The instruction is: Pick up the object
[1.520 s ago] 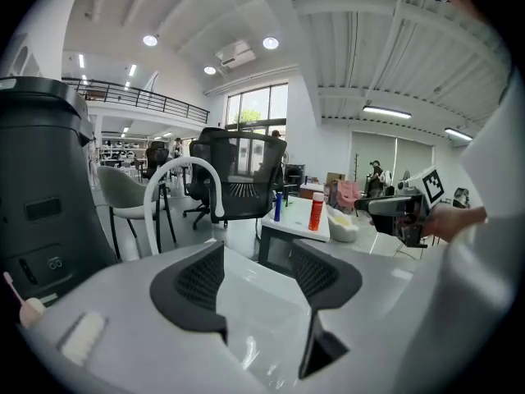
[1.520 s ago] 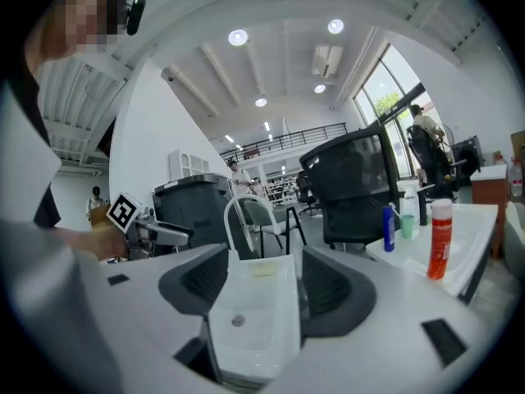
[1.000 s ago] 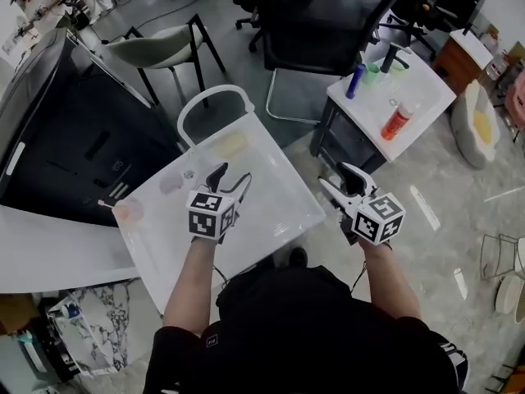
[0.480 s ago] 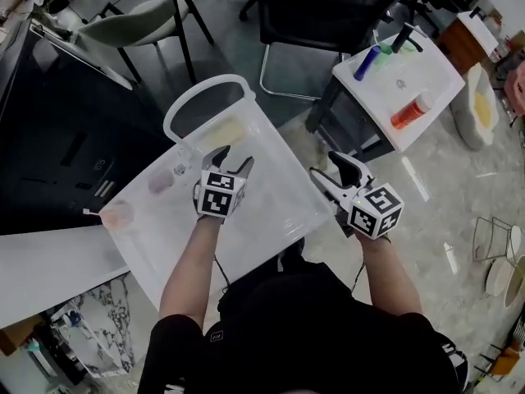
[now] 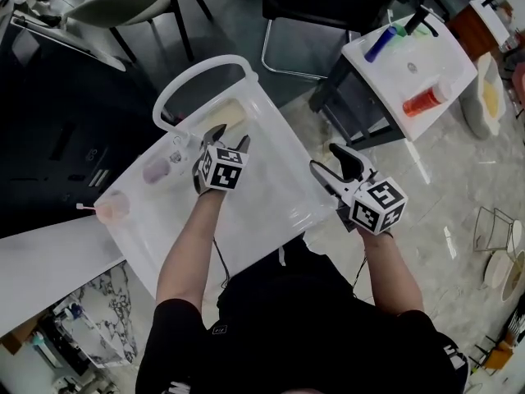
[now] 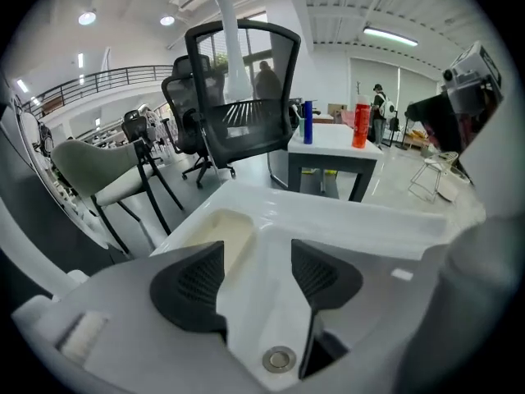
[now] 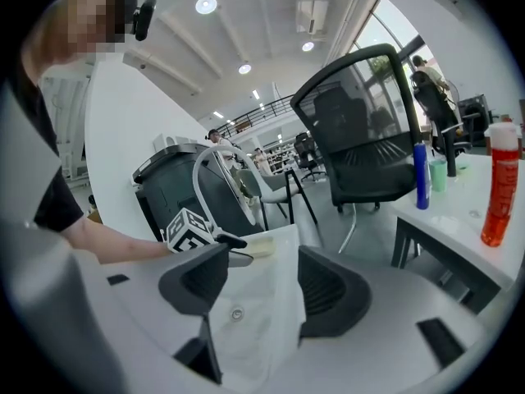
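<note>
left gripper (image 5: 229, 139) over the white tray (image 5: 271, 194), jaws spread, only bare tray surface between them. we judge it is lined up for the pale yellow block (image 5: 230, 115), which lies just beyond its tips at the tray's far end, untouched. right gripper (image 5: 330, 161) also spread and empty, held off the tray's right edge, likely to keep clear of the reach.

A small white table (image 5: 408, 68) stands far right. An orange bottle (image 5: 425, 100) and a blue bottle (image 5: 379, 46) lie on it. A grey chair (image 5: 123, 5) is far left.
</note>
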Tool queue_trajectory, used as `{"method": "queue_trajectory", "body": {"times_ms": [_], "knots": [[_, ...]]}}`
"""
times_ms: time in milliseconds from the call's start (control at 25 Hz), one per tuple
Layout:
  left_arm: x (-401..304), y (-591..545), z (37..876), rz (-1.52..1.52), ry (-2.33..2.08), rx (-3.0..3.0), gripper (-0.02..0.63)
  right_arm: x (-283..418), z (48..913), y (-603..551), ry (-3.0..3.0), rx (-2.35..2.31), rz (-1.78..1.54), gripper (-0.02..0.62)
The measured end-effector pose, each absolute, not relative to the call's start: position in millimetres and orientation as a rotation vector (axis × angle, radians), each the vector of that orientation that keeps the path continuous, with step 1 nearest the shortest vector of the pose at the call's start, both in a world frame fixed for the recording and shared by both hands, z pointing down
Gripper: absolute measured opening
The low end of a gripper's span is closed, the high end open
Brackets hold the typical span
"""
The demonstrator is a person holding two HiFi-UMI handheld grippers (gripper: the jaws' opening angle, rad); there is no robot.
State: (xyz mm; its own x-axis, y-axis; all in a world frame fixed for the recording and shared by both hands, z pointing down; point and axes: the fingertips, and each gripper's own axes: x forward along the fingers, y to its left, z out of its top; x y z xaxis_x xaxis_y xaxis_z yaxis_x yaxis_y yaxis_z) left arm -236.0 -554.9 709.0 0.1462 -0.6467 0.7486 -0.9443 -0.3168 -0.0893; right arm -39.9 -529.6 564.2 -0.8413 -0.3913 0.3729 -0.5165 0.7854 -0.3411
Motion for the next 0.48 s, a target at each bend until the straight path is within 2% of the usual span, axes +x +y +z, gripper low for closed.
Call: {"method": "queue_trajectory", "body": {"times_ms": [320, 480], "knots": [[-252.9, -564.1, 735.8, 1.095, -1.54, 1.982, 0.259, -35.1, 566.7, -528.9, -2.687, 0.711, 0.631, 0.267], [-255.7, -567.8, 746.8, 1.162, -1.535, 1.958, 0.228, -28.9, 569.1, -524.4, -2.674, 0.716, 0.638, 0.267]]}}
